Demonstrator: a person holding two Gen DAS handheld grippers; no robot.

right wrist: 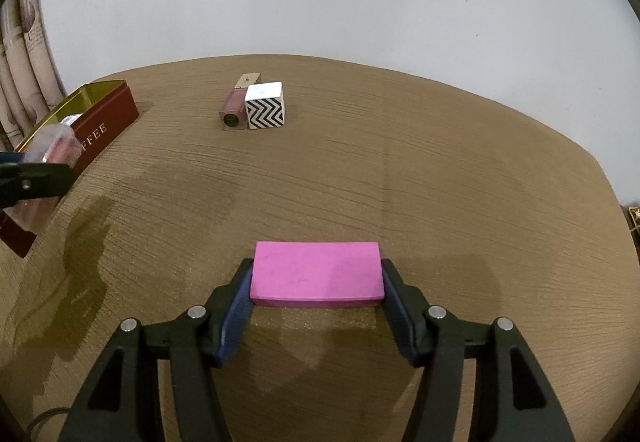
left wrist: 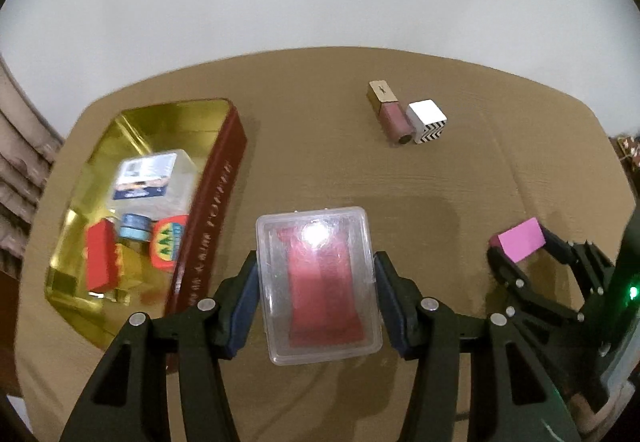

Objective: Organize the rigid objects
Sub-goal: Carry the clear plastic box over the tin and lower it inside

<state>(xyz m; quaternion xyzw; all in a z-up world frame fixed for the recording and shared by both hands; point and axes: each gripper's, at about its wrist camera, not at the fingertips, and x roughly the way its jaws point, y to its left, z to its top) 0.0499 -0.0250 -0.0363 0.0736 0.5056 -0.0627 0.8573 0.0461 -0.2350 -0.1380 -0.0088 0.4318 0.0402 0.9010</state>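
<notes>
My left gripper (left wrist: 316,282) is shut on a clear plastic case (left wrist: 318,284) with a red insert, held above the table just right of the red tin (left wrist: 212,201). The open tin, gold inside, holds a clear labelled box (left wrist: 154,179), a red block (left wrist: 98,262), a blue roll (left wrist: 136,226) and a round red piece (left wrist: 170,244). My right gripper (right wrist: 316,282) is shut on a pink block (right wrist: 316,274); it also shows in the left wrist view (left wrist: 522,240). A pink lip-gloss tube (right wrist: 234,107) and a zigzag-patterned cube (right wrist: 265,105) lie side by side at mid-table.
The table (right wrist: 440,181) is covered in brown cloth and backs onto a white wall. The red tin (right wrist: 104,121) sits at the left edge in the right wrist view, with the left gripper in front of it. A curtain (right wrist: 24,61) hangs at far left.
</notes>
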